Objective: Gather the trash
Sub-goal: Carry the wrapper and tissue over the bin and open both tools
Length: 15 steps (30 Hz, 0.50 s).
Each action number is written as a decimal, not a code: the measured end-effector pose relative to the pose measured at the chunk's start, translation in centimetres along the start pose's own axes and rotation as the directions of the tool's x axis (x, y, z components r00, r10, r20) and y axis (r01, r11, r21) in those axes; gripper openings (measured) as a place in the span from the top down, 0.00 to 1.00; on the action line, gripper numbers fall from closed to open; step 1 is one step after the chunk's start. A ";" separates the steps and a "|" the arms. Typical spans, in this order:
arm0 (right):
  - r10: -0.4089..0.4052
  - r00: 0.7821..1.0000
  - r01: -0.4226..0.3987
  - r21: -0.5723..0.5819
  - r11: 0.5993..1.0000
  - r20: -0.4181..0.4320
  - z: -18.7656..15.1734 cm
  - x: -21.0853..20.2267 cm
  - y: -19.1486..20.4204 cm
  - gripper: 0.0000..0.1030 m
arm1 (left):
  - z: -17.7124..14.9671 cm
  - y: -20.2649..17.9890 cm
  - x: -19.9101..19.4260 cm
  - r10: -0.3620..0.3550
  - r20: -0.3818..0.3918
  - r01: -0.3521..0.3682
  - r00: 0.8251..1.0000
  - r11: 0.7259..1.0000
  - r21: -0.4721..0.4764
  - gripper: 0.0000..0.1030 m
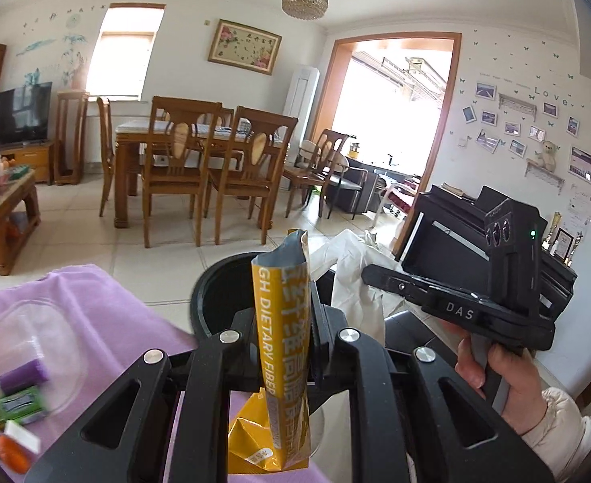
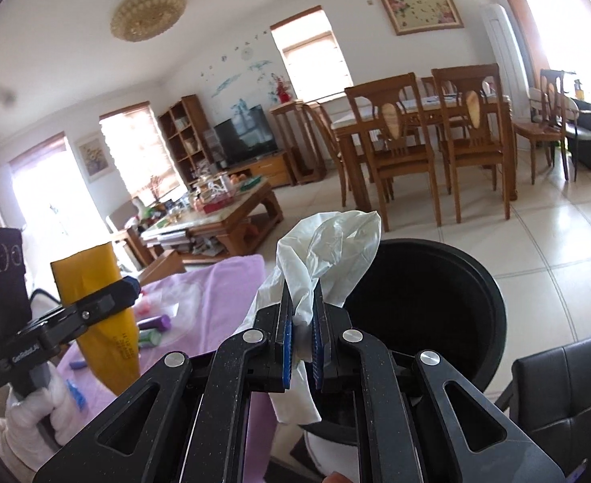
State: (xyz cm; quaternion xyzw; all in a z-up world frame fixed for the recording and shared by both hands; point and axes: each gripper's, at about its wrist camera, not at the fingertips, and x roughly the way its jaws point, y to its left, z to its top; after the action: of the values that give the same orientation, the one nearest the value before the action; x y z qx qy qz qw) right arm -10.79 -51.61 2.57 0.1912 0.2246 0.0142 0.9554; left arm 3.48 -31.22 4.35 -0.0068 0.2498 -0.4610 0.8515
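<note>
Living-dining room with tiled floor, wooden dining table [image 1: 198, 133] and chairs behind; up close, a table under a purple cloth [image 1: 106, 302] with a black trash bin [image 2: 436, 306] just beside its edge.

Left gripper [image 1: 285, 346] was clenched on a yellow dietary-fiber pouch [image 1: 285, 322], held upright by its middle with the torn top pointing up, bin rim right behind it. Right gripper [image 2: 301, 346] was clamped on a crumpled white plastic bag [image 2: 327, 249], blue pads [image 2: 286, 346] pinching its neck, loose end bunched above the fingers. Both pieces were off the cloth and next to or over the bin mouth, probably carried there to be dropped in; neither let go yet.

Left wrist view alone showed the pouch print, plus items near the cloth's left edge: a clear plastic dish [image 1: 33, 354], a purple tube [image 1: 17, 378], a green packet [image 1: 19, 404]. Whether those count as trash, cannot tell. It also caught the right gripper side-on with the hand under it.

Right wrist view alone showed the bin's dark interior, contents not visible, a black leather seat [image 2: 569, 386] on the bin's far side, and the left gripper side-on squeezing the pouch.
</note>
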 end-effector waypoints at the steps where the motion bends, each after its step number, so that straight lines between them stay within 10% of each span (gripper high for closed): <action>1: -0.007 1.000 0.007 0.020 1.000 -0.001 -0.2 0.1 -1.2 0.92 | 0.1 -0.2 0.8 -0.008 -0.004 0.008 1.000 1.000 -0.005 0.84; 15: -0.069 0.995 0.076 0.110 0.991 -0.065 -2.3 5.4 -8.8 0.92 | -0.8 -0.6 10.0 0.009 -0.098 -0.013 0.995 0.999 -0.037 0.84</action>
State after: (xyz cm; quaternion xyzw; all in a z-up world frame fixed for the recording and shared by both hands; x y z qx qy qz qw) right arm -7.45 -58.33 -4.83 0.2359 0.2609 -0.0275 0.9357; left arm 7.15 -39.27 -0.37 0.0011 0.3000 -0.4514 0.8404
